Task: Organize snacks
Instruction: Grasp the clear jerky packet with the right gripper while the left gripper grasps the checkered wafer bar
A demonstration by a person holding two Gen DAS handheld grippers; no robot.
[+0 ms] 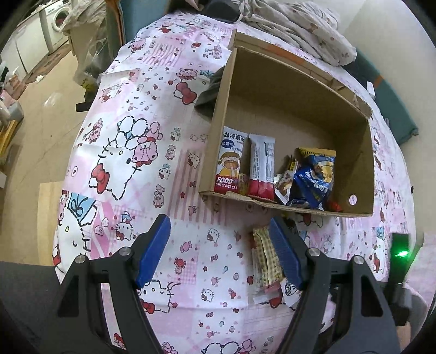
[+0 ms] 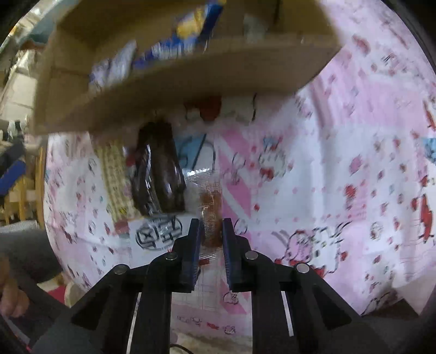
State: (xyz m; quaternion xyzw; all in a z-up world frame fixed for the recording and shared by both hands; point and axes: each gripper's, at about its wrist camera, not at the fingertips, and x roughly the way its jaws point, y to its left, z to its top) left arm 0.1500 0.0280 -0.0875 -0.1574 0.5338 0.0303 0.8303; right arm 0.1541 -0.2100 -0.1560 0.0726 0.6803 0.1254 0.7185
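A cardboard box [image 1: 362,163] lies on the pink cartoon tablecloth [image 1: 130,152]. It holds a rice cake packet [image 1: 230,160], a white and red bar [image 1: 261,166] and blue snack bags [image 1: 316,177]. My left gripper [image 1: 220,245] is open over the cloth, in front of the box; a yellow checked packet [image 1: 263,258] lies by its right finger. My right gripper [image 2: 212,234] is shut on a clear-wrapped brown snack [image 2: 211,209], held above the cloth in front of the box [image 2: 174,84]. A dark brown packet [image 2: 158,177] and the yellow checked packet [image 2: 114,174] lie to its left.
A dark cloth [image 1: 208,92] lies against the box's left side. A bundle of printed fabric [image 1: 299,27] lies behind the box. The table edge falls to the floor at left, with a washing machine [image 1: 58,21] beyond. The right wrist view is motion-blurred.
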